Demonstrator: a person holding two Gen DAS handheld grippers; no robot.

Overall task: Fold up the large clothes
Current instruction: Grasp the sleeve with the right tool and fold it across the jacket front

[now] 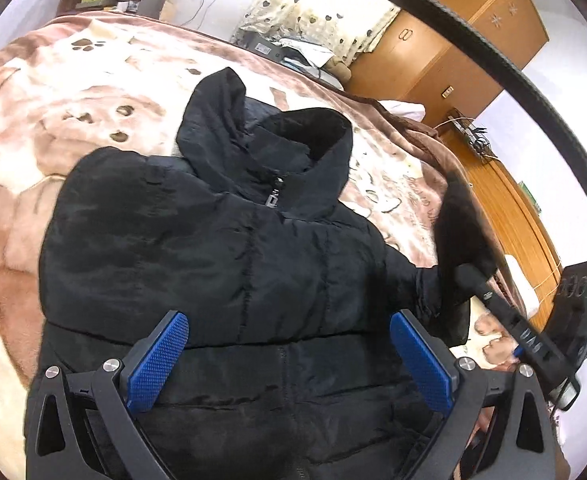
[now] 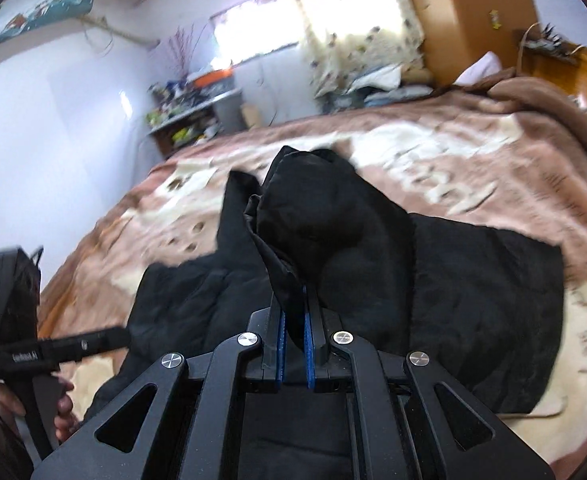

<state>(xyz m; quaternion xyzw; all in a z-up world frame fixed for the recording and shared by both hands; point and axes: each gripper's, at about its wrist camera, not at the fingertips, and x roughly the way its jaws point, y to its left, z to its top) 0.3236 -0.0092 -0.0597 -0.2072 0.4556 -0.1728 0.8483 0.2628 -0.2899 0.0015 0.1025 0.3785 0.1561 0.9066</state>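
Note:
A black hooded puffer jacket (image 1: 229, 248) lies front up on the bed, zipped, hood toward the far side. My left gripper (image 1: 289, 360) is open and empty, hovering over the jacket's lower chest. My right gripper (image 2: 292, 332) is shut on the black sleeve (image 2: 325, 224) and holds it raised above the jacket body (image 2: 485, 304). In the left wrist view the right gripper (image 1: 465, 272) shows at the right with the sleeve end (image 1: 459, 224) lifted in it.
The bed is covered by a brown and cream paw-print blanket (image 1: 93, 92). A wooden wardrobe (image 1: 465, 36) and wooden headboard (image 1: 509, 204) stand at the right. A cluttered shelf (image 2: 189, 116) and curtained window (image 2: 353, 20) are beyond the bed.

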